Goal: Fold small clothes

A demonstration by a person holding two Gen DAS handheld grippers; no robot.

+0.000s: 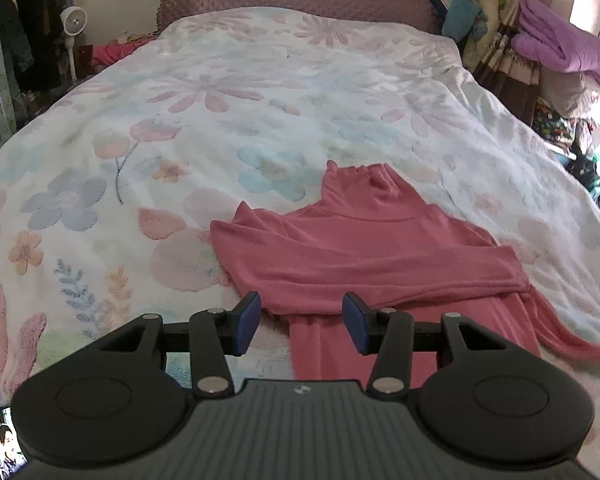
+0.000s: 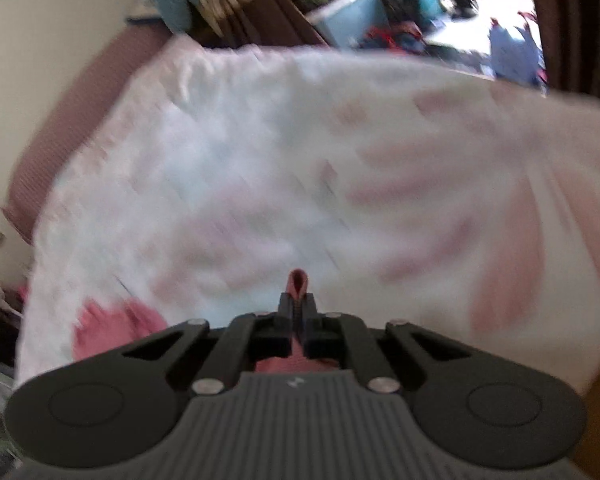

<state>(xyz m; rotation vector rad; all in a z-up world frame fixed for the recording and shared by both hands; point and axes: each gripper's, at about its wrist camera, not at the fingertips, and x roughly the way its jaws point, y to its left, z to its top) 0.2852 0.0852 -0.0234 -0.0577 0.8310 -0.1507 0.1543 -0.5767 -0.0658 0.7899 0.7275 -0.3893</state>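
Pink and soft, a small top (image 1: 364,256) lies on the near right part of a floral quilt (image 1: 220,100), collar pointing away, one sleeve already folded across the chest. The fold looks partly done; the lower body and another sleeve seem left. The left gripper (image 1: 300,318) hovers wide open at the top's near edge. The right gripper (image 2: 298,312) pinches pink cloth, blurred. Open quilt stretches left and beyond; the bed's right edge is near.
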